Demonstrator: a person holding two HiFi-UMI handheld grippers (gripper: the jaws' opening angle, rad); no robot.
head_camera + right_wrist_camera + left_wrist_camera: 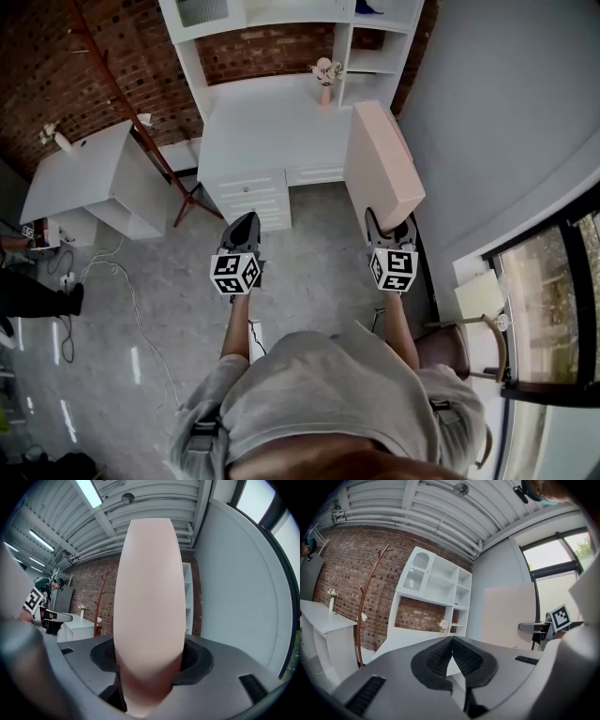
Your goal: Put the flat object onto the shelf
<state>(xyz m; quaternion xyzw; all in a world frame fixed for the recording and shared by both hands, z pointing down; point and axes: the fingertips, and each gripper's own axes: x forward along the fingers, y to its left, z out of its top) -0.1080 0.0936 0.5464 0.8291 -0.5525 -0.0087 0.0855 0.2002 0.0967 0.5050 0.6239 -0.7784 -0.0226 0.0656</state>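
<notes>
The flat object (382,161) is a pale pink board, held upright by its lower edge in my right gripper (392,232), in front of the white desk. In the right gripper view the board (150,592) fills the middle, and the right gripper (150,656) is shut on it with a pad against each face. My left gripper (242,228) hangs level with it to the left, its tips touching and nothing between them. The left gripper (451,640) points at the white shelf unit (440,585). That shelf unit (281,23) stands on the desk (267,127) ahead of me.
A small vase of flowers (325,77) stands on the desk by the shelf's right column. A white side table (89,173) and a wooden coat stand (117,89) are at the left. A grey wall (497,112) runs close on the right, with a chair (469,342) by the window. Cables (122,291) lie on the floor.
</notes>
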